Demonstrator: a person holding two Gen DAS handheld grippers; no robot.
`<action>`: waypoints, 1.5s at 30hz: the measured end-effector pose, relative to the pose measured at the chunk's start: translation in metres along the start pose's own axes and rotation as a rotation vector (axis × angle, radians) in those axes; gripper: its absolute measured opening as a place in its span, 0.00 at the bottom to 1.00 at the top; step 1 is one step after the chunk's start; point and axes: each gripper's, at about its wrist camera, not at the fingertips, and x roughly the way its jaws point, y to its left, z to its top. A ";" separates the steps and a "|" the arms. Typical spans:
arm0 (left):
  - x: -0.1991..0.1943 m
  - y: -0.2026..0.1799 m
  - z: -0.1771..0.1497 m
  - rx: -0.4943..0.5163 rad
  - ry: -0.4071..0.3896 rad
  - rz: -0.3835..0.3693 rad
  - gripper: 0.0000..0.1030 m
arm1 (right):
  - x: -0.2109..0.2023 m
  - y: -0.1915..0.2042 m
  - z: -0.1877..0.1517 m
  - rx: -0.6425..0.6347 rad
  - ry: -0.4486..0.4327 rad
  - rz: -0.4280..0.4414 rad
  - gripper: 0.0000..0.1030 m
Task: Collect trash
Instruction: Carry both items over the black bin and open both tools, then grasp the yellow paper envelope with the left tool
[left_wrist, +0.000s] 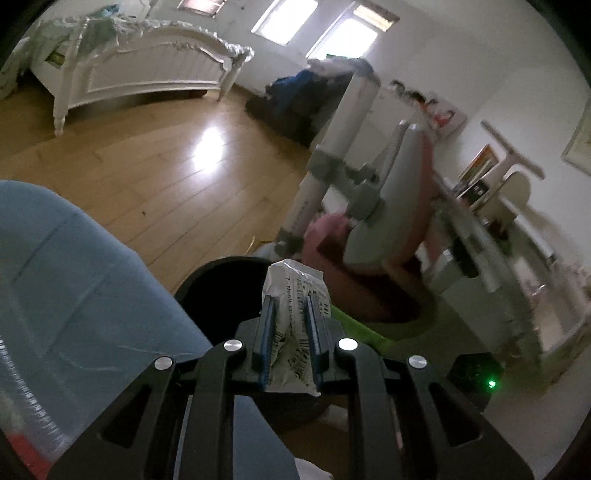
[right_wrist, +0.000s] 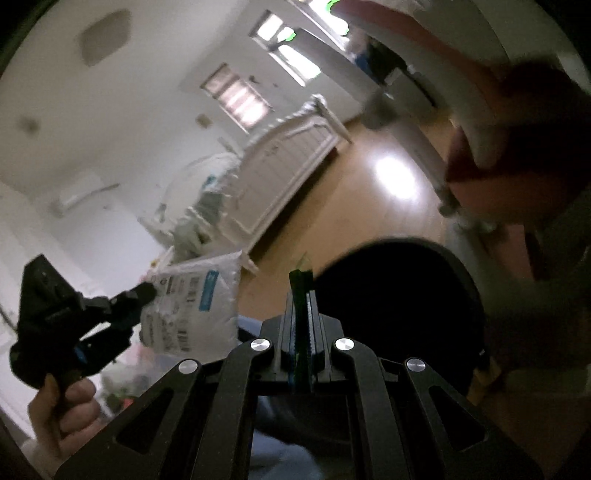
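Observation:
My left gripper (left_wrist: 289, 300) is shut on a crumpled white printed plastic packet (left_wrist: 295, 278), which sticks out past its blue pads (left_wrist: 267, 317). Just beyond and below stands a round black bin (left_wrist: 218, 295), its mouth dark. In the right wrist view my right gripper (right_wrist: 302, 292) is shut on a thin green wrapper strip (right_wrist: 300, 314) that pokes out above the fingertips. The black bin (right_wrist: 399, 306) lies just ahead to the right. The left gripper (right_wrist: 146, 292) shows at the left, held by a hand (right_wrist: 62, 406), with the white packet (right_wrist: 199, 306) in it.
A leg in blue jeans (left_wrist: 74, 295) fills the lower left. A pink and grey chair (left_wrist: 388, 221) stands close behind the bin, with a desk (left_wrist: 498, 240) to its right. A green mat (left_wrist: 354, 328) lies under the chair. A white bed (left_wrist: 147, 70) stands across the wooden floor (left_wrist: 147, 177).

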 end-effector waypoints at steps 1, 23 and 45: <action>0.006 0.001 -0.003 0.002 0.010 0.006 0.17 | 0.003 -0.001 -0.005 0.006 0.007 -0.001 0.06; -0.165 0.013 -0.052 0.157 -0.110 0.085 0.87 | -0.018 0.150 -0.035 -0.194 0.022 0.099 0.74; -0.284 0.199 -0.153 0.235 0.062 0.311 0.80 | 0.095 0.417 -0.189 -0.778 0.609 0.273 0.82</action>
